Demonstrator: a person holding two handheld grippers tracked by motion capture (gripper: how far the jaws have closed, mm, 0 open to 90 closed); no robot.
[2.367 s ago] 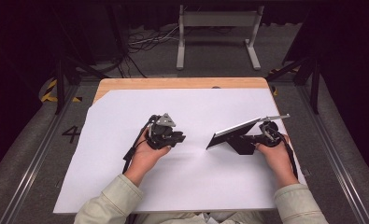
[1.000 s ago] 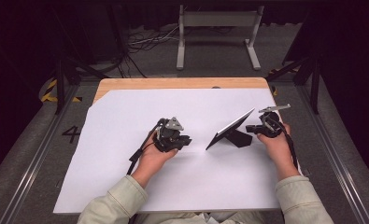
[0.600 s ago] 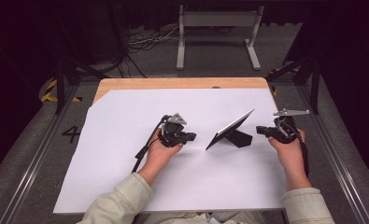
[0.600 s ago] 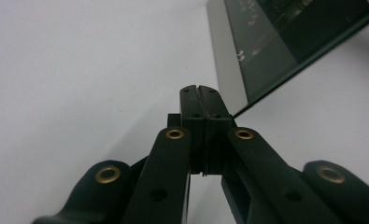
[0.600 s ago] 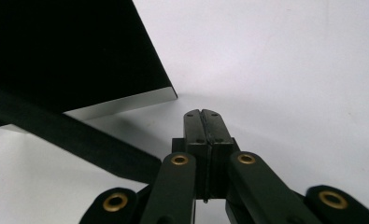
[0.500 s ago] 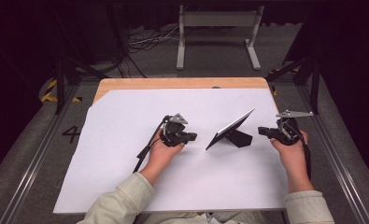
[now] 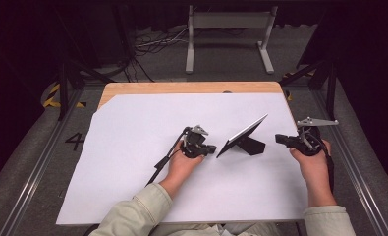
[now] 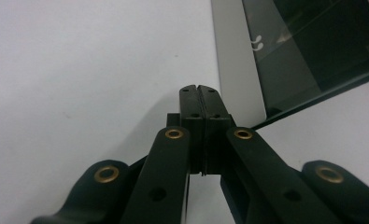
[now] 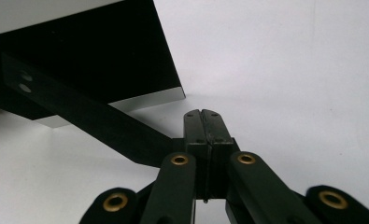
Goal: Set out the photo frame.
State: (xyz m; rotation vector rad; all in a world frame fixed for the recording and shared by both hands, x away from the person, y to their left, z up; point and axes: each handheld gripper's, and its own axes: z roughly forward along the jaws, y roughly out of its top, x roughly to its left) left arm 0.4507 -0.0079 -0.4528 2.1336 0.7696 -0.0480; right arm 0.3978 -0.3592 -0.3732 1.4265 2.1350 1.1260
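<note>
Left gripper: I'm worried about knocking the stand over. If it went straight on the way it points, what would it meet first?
Probably the tablet: the left gripper, jaws shut, points at its near lower edge, though the gap is unclear.

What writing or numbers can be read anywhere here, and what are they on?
"4": a dark numeral on the grey floor, left of the table.
Small pale marks on the dark screen of the tablet, in the left gripper view: too blurred to read.
Nothing else legible.
</note>
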